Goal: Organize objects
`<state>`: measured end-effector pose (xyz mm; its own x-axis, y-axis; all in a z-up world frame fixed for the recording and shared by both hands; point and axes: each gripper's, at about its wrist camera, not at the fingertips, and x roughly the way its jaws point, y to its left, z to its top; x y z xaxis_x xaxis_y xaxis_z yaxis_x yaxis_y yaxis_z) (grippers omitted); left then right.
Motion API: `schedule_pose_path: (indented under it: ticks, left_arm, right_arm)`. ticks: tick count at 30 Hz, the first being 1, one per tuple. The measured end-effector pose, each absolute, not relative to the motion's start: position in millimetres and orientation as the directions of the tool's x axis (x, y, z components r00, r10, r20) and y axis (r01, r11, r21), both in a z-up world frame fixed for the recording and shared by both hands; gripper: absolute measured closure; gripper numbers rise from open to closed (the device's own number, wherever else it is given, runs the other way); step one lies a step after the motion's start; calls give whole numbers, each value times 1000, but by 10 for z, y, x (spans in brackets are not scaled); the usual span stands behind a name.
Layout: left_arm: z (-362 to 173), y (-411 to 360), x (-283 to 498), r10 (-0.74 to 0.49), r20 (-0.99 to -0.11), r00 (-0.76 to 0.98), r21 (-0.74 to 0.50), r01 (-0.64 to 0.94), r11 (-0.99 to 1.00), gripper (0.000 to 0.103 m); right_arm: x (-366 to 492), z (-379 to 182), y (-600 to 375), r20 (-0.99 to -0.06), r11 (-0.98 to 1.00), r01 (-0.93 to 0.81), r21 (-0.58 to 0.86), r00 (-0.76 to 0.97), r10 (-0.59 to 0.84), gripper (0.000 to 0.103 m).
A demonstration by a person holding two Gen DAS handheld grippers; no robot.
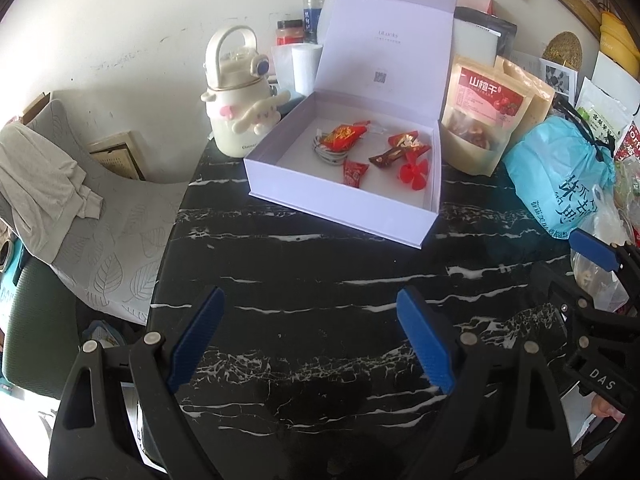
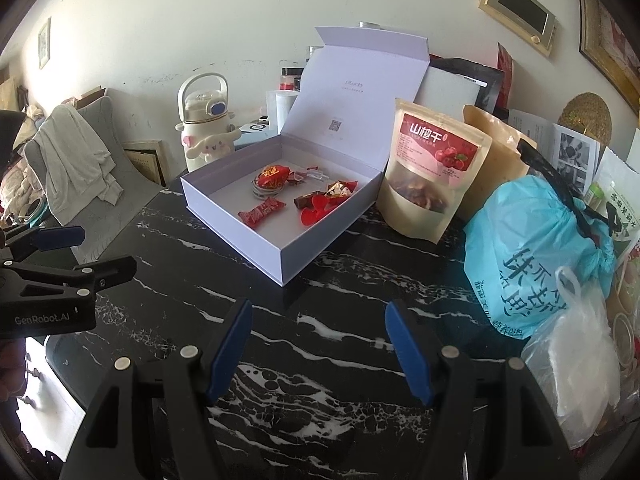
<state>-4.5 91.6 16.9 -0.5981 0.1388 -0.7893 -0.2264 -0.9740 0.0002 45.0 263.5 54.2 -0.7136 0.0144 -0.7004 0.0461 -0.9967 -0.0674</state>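
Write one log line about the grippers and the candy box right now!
left gripper: open, empty | right gripper: open, empty | white box: lid up, candies inside | table: black marble

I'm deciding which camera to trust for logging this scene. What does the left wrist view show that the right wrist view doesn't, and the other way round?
Only the left wrist view shows the right hand-held gripper at its right edge, and the yellow item on the wall.

Only the right wrist view shows the left hand-held gripper at its left edge, and the small wall frame far left.

Both show the open white box holding red-wrapped candies, the cream bottle, the snack pouch and the blue bag on the black marble table.
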Motion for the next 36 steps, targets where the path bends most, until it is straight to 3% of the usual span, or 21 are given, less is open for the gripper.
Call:
schedule_pose_path:
  ticks: [36]
  left_arm:
    - [146,893,-207,121,-812,-571,-3,-203,-979,15]
  right_arm:
    - [213,574,2577,-709,-995,76,-57,-705,-13,33]
